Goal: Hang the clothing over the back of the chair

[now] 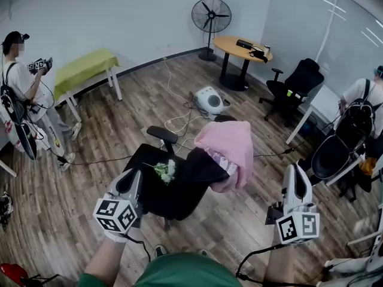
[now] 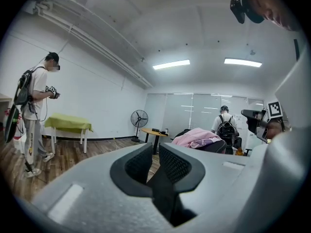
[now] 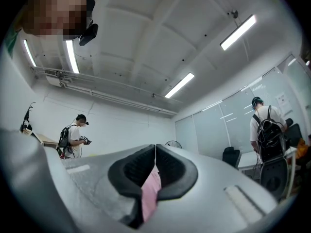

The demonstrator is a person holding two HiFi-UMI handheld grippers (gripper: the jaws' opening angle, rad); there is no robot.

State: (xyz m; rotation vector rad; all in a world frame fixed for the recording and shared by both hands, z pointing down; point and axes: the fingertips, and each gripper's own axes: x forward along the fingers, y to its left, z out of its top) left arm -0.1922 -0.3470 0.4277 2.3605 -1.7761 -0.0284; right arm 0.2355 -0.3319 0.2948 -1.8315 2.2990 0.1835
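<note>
Pink garment (image 1: 227, 145): draped over the top of the backrest of the black office chair (image 1: 173, 190), hanging down both faces. In the left gripper view, it shows as a pink heap (image 2: 197, 139) on the chair top.

Left gripper (image 1: 133, 176): low, near the seat's left edge, clear of the cloth. My jaws here are only a narrow slit apart, with nothing between them.

Right gripper (image 1: 296, 170): to the right of the chair, apart from the garment. My jaws meet at the tips. A pink strip (image 3: 150, 193) shows through the slot below them; I cannot tell whether it touches the pads.

Surroundings:
- A small white-and-green thing (image 1: 164, 171) lies on the seat, too small to identify.
- Beyond the chair, a round white appliance (image 1: 209, 100) and loose white cables (image 1: 179, 121) lie on the floor.
- Further back are a pedestal fan (image 1: 211, 18), a round wooden table (image 1: 239, 45), a second black chair (image 1: 293, 85) and a green-covered table (image 1: 87, 69).
- One person (image 1: 21, 82) stands at left, and another with a backpack (image 1: 359, 112) at right.

Room: wood-plank floor (image 1: 119, 130), white walls, strip ceiling lights.

Hidden: the backrest itself is under the garment, and the chair base is mostly under the seat. Each gripper's body fills the lower half of its own view.
</note>
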